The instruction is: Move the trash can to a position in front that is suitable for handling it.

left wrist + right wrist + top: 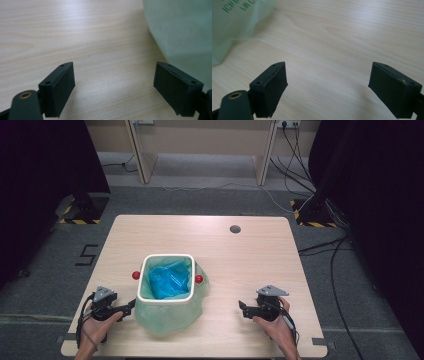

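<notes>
Two grippers: you hold both on the table [240, 250].
Left gripper [131, 306]: jaws spread, empty, just beside the green bag [170, 312].
Right gripper [243, 308]: jaws spread, empty, apart from it.
Bag: lines the white bin [166, 297], table centre.

Bare table [240, 265] between right gripper [243, 309] and bag-lined bin [166, 294]; bin crowds left gripper [131, 306], perhaps touching.

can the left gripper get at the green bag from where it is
Probably yes. The left gripper sits right beside the green bag, jaws open and pointing at it, with bare table between them and nothing in the way.
</notes>
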